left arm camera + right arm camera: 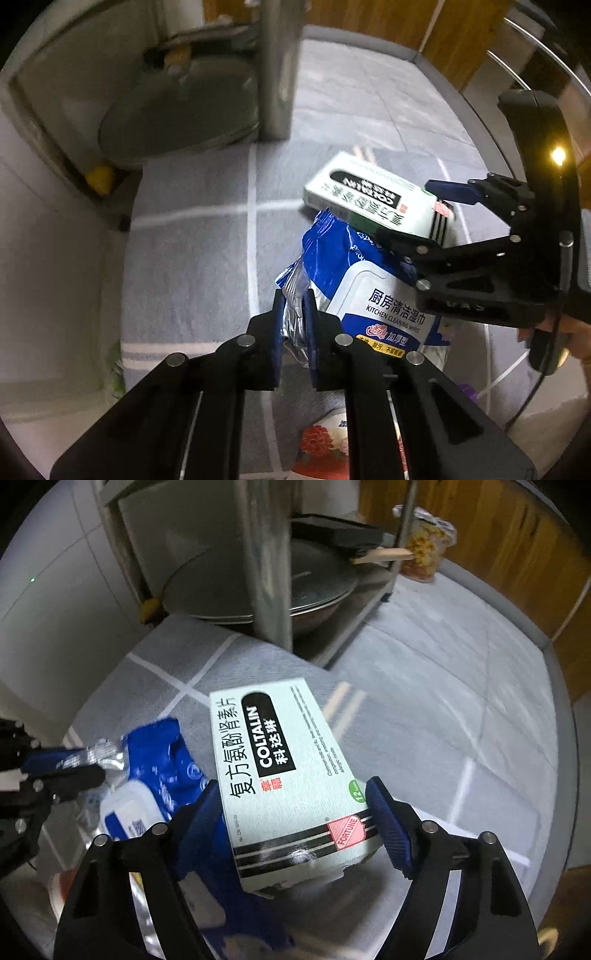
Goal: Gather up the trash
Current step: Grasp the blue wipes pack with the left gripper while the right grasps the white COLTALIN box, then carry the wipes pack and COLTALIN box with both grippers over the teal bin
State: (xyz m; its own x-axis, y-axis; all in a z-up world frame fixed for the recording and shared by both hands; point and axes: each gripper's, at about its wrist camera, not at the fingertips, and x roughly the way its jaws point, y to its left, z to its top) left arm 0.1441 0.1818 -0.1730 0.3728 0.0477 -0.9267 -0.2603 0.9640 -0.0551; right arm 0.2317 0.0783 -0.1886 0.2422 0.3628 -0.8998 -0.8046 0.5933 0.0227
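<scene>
The left gripper [294,325] is pinching the crinkled silver edge of a blue-and-white plastic pack of kitchen wipes [364,291], holding it above the grey gridded mat [192,258]. The right gripper [295,814] is clamping a white cardboard medicine box [291,775], which is sitting tilted just over the pack.

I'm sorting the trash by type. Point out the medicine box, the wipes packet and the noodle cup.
medicine box [291,775]: right wrist view, printed top face.
wipes packet [373,295]: left wrist view, white label.
noodle cup [424,550]: right wrist view, printed side.
</scene>
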